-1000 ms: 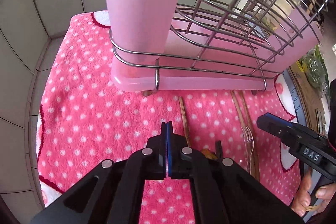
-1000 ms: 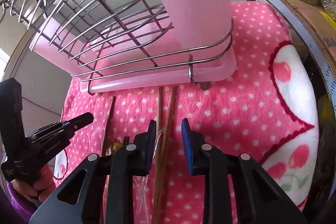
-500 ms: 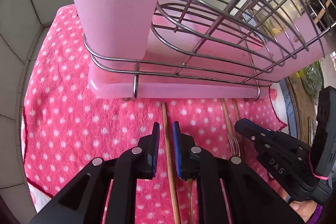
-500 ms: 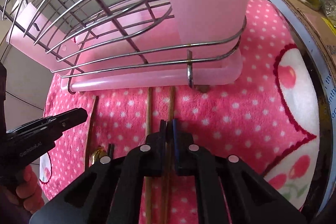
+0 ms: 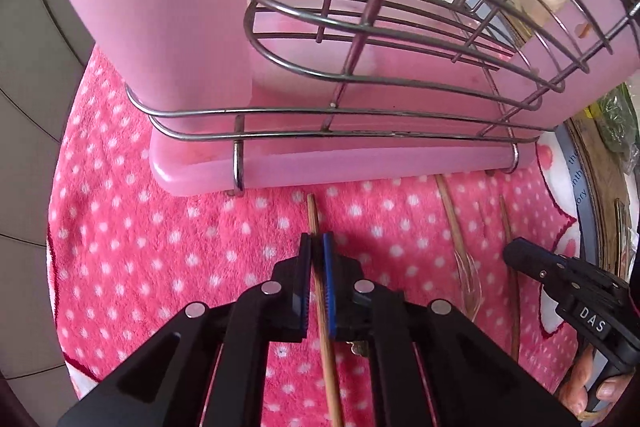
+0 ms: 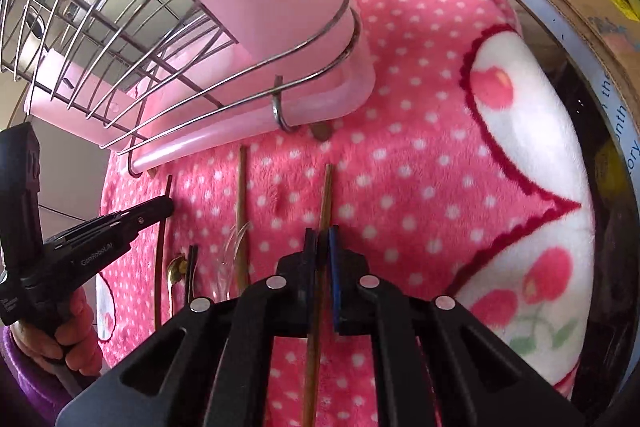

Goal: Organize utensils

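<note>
Wooden chopstick (image 5: 320, 291) clamped in left tongs (image 5: 317, 247) (lower end hidden); right tongs (image 6: 321, 239) clamp another chopstick (image 6: 325, 199).

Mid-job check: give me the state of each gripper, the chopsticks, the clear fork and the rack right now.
left gripper: shut on a chopstick, jaws have just been closing
right gripper: shut on a chopstick
third chopstick: lying loose on the pink towel
clear fork: lying loose beside it
dish rack: upright on the towel, wire basket looks empty

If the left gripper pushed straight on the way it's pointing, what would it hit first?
Most likely the pink dotted towel: the left gripper, shut on a wooden chopstick, points steeply down at it. The pink rack tray lies further ahead, though depth is hard to judge.
</note>
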Action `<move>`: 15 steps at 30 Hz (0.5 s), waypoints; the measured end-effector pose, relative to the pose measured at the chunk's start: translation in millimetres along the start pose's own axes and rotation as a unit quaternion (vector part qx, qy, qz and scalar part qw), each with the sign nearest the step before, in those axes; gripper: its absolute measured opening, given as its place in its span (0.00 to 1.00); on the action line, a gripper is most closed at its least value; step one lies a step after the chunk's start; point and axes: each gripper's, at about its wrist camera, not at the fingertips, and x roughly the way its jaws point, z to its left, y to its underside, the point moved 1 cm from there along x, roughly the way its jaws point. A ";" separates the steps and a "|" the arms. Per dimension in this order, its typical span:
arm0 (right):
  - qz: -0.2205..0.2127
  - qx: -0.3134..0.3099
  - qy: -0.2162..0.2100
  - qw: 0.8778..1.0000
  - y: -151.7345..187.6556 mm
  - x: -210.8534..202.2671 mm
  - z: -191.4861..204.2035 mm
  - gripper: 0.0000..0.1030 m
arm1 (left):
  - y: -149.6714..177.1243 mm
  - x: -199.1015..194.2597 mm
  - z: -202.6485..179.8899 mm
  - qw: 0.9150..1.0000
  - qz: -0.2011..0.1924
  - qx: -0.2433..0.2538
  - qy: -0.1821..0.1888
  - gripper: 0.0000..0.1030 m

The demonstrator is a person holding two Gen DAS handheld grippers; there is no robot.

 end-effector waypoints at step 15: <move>0.013 -0.027 0.024 0.999 -4.3 14.1 14.8 0.07 | 5.9 9.4 13.8 0.999 0.028 0.009 -0.015 0.07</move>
